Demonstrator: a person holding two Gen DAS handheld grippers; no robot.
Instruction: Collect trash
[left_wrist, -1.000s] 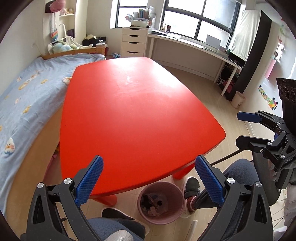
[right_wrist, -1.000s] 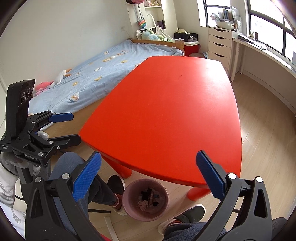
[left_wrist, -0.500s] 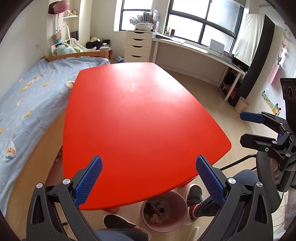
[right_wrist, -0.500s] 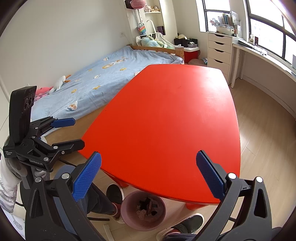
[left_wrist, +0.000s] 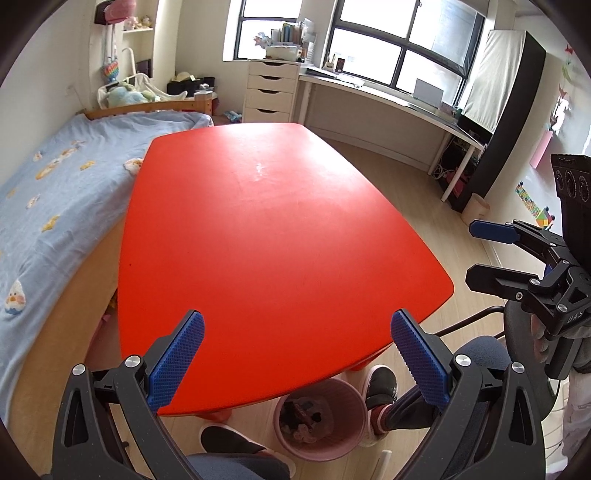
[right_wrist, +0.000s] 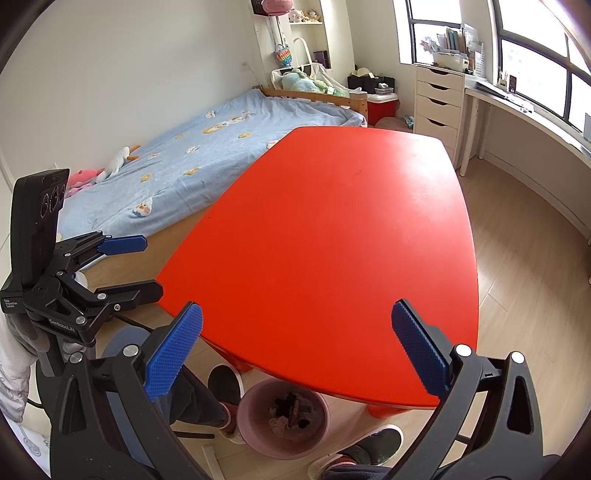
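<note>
A pink trash bin (left_wrist: 320, 419) holding crumpled trash stands on the floor under the near edge of the red table (left_wrist: 273, 236); it also shows in the right wrist view (right_wrist: 284, 421). My left gripper (left_wrist: 295, 354) is open and empty above the table's near edge. My right gripper (right_wrist: 295, 350) is open and empty, likewise above the near edge. Each gripper shows in the other's view: the right one (left_wrist: 480, 254) off the table's right side, the left one (right_wrist: 136, 266) off its left side. No trash shows on the tabletop.
A bed with a blue cover (left_wrist: 48, 192) runs along the table's left side. A white drawer unit (left_wrist: 271, 92) and a long desk (left_wrist: 388, 103) stand under the windows. The person's knees and shoes (left_wrist: 380, 384) are beside the bin.
Both grippers have risen and tilted up, so the table fills more of each view and the bin has slid toward the bottom edge. Both stay open.
</note>
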